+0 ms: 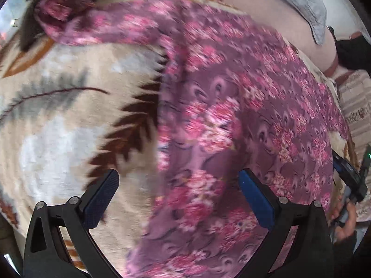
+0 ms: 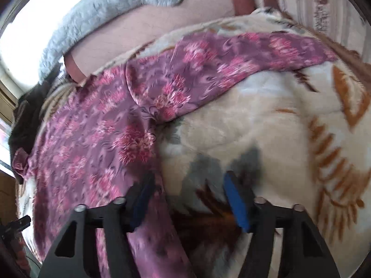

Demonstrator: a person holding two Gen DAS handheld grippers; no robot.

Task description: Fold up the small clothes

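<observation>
A purple garment with pink flowers (image 1: 243, 115) lies spread flat on a cream blanket with leaf patterns (image 1: 69, 127). One sleeve reaches to the far left (image 1: 69, 16). My left gripper (image 1: 178, 183) is open, its fingers straddling the garment's left edge near the hem. In the right wrist view the garment (image 2: 92, 139) lies at the left, with its other sleeve (image 2: 231, 58) stretched to the right. My right gripper (image 2: 187, 197) is open over the garment's right edge; its left finger (image 2: 143, 197) lies over the cloth and its right finger over the blanket (image 2: 278, 127).
A grey cushion (image 1: 301, 2) lies on a pink sheet (image 1: 266, 18) beyond the blanket. The right gripper and the hand holding it show at the left wrist view's right edge (image 1: 350, 180). Dark cloth (image 2: 23, 120) lies at the blanket's far left.
</observation>
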